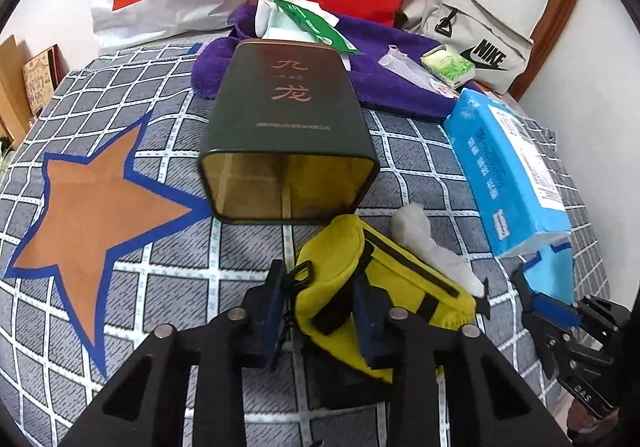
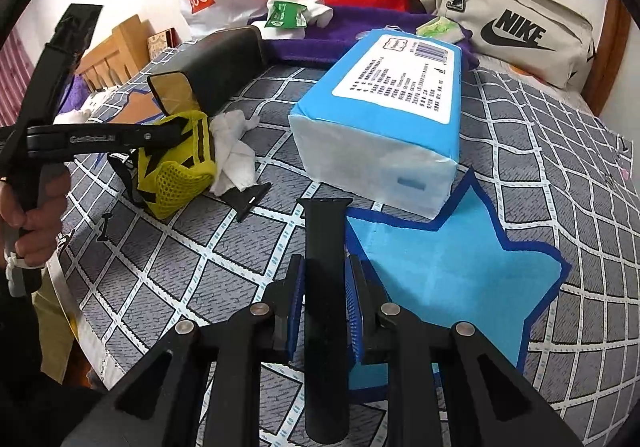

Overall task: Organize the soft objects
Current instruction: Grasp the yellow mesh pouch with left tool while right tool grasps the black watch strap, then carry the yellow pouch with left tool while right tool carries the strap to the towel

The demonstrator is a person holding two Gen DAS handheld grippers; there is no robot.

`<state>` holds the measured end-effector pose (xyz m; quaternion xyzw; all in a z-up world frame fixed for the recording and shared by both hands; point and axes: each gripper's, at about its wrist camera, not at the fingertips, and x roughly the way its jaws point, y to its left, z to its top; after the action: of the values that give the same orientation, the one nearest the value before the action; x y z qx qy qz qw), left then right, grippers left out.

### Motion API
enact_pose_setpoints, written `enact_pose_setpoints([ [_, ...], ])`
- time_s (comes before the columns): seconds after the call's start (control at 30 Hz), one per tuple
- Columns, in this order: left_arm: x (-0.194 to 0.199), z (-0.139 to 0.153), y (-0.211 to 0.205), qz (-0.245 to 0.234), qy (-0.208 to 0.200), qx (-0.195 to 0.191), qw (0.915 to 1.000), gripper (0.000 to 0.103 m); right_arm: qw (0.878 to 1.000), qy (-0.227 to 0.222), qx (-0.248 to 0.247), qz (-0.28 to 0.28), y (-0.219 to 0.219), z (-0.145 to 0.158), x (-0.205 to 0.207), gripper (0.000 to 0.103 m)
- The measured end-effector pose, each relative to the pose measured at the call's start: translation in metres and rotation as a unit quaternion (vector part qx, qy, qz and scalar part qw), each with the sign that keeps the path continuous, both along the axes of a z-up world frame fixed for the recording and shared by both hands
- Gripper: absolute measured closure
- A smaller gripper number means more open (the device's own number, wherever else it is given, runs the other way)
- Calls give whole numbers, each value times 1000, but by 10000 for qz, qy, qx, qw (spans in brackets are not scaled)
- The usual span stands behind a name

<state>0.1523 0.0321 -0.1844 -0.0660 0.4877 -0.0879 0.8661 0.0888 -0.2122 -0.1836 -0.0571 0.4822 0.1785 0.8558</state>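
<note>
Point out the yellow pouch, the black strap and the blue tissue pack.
yellow pouch (image 1: 340,247): left wrist view, upper knit face.
black strap (image 2: 325,247): right wrist view, upper stretch.
blue tissue pack (image 2: 384,151): right wrist view, white end face.

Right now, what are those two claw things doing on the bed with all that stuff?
A person is sorting soft things on the grey checked bedspread. The left claw has closed on the yellow mesh pouch, just in front of the dark green tin lying open on its side. The right claw is pinching a black rubber watch strap near the blue pack of tissues.
</note>
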Motion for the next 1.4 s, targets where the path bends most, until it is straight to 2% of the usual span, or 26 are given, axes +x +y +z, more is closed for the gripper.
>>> enact_pose_setpoints([
  [0.23,-21,18,7,39,-125,-186,9997,76,9998,-113,91,-99,-2,13,-10,83],
  [0.53,-45,47,17,235,-508,-93,9984,76,9987,-420,272,-35,2,40,-28,83],
  [0.77,-55,66,24,303,-663,-217,9971,76,9978,-579,333,-34,3,59,-26,83],
  [1.03,-50,90,26,330,-815,-180,9960,76,9963,-732,415,-196,-2,85,-11,83],
  [1.4,-22,118,23,341,-995,-123,9944,76,9938,-984,430,-270,-3,117,28,83],
])
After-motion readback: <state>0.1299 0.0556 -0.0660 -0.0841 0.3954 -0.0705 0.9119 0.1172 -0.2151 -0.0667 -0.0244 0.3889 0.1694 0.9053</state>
